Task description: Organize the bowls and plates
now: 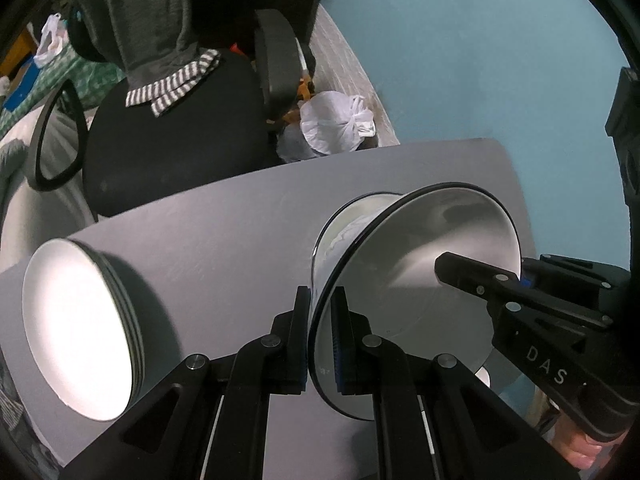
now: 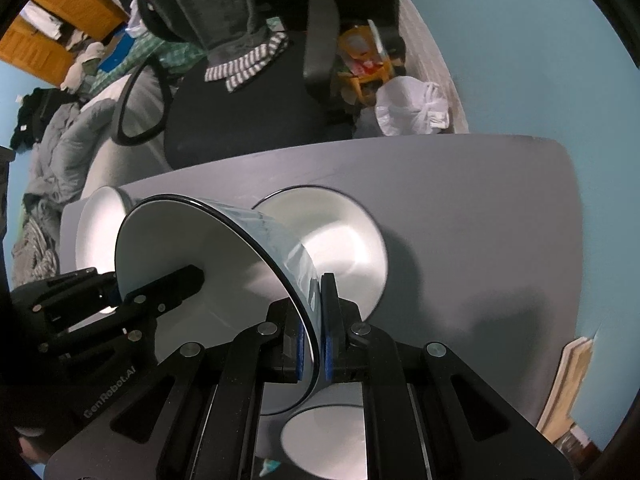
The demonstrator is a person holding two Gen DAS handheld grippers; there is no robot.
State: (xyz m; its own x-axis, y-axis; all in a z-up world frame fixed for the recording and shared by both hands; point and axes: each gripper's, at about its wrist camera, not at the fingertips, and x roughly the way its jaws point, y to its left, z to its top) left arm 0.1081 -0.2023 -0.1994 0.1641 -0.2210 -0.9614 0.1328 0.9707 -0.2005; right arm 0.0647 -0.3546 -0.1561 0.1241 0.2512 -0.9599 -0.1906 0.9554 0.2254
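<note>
Both grippers hold one white bowl with a black rim (image 1: 404,292) above the grey table (image 1: 224,224). My left gripper (image 1: 323,336) is shut on its near-left rim. My right gripper (image 2: 317,332) is shut on the opposite rim of the same bowl (image 2: 224,280); it shows in the left wrist view (image 1: 480,276) too. Below the held bowl sits another white bowl (image 1: 360,216), also in the right wrist view (image 2: 340,240). A stack of white plates (image 1: 80,328) lies at the table's left, partly hidden in the right wrist view (image 2: 100,224).
A black office chair (image 1: 172,136) with grey clothing draped on it stands behind the table. A white plastic bag (image 1: 336,124) lies on the floor by the blue wall. Another white dish (image 2: 324,440) sits at the table's near edge under my right gripper.
</note>
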